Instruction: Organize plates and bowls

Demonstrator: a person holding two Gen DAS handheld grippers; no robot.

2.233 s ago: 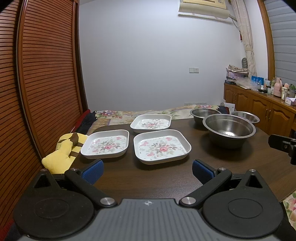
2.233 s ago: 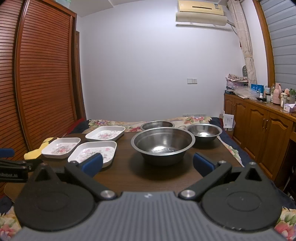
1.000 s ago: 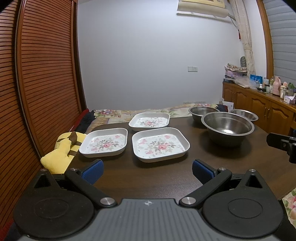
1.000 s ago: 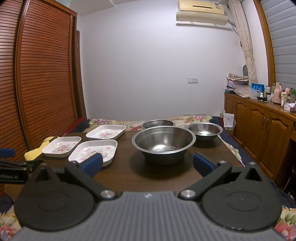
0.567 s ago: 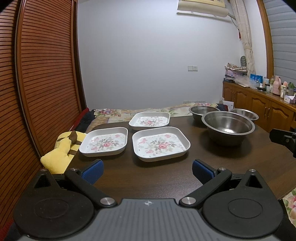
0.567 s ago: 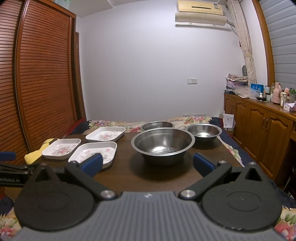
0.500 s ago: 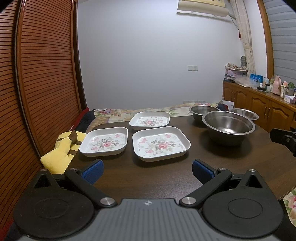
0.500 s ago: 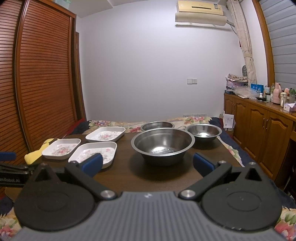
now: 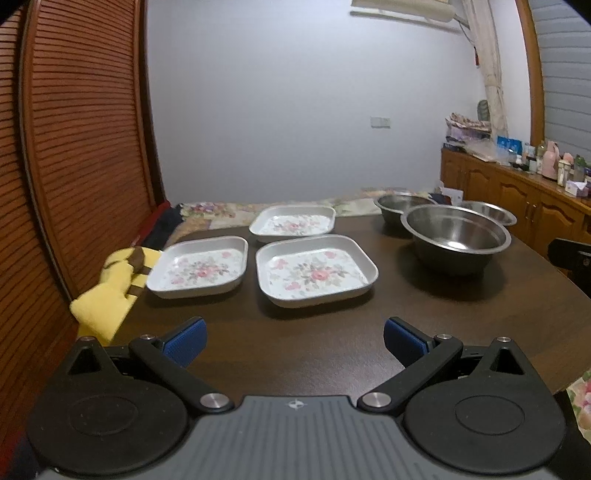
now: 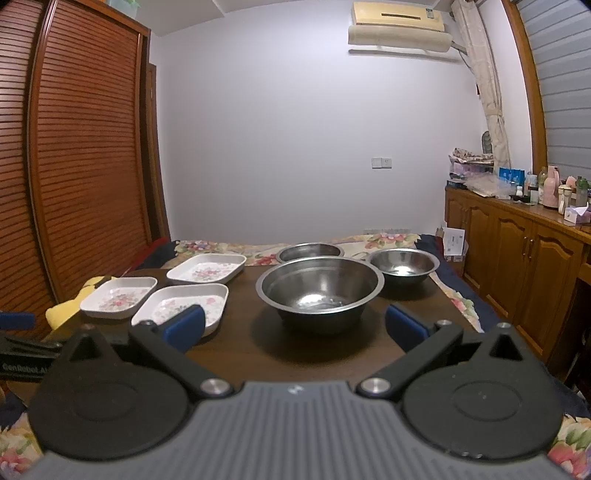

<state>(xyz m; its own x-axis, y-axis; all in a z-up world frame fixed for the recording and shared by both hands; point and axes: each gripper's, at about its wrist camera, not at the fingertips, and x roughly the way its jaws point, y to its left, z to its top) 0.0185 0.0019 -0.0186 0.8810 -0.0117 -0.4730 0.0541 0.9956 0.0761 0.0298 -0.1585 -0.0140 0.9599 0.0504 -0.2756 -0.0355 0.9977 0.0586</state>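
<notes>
Three plates point(image 9: 317, 270), three bowls point(image 10: 320, 289), wooden table point(image 9: 424, 325)

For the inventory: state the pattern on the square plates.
Pink floral print on white square plates; clearest in left wrist view.

A plain pale wall point(image 10: 295, 122) fills the centre of the frame, with a light switch point(image 10: 381, 162) right of centre. An air conditioner point(image 10: 399, 26) is mounted at upper right, a tied-back curtain point(image 10: 487, 92) beside it. Slatted wooden doors point(image 10: 81, 155) cover the left side. A wooden cabinet point(image 10: 517, 243) runs along the right, its top crowded with bottles and bags. A dark wooden table point(image 10: 236, 347) occupies the lower centre. Floral bedding point(image 9: 221, 214) lies behind it. Lighting is dim and even.
</notes>
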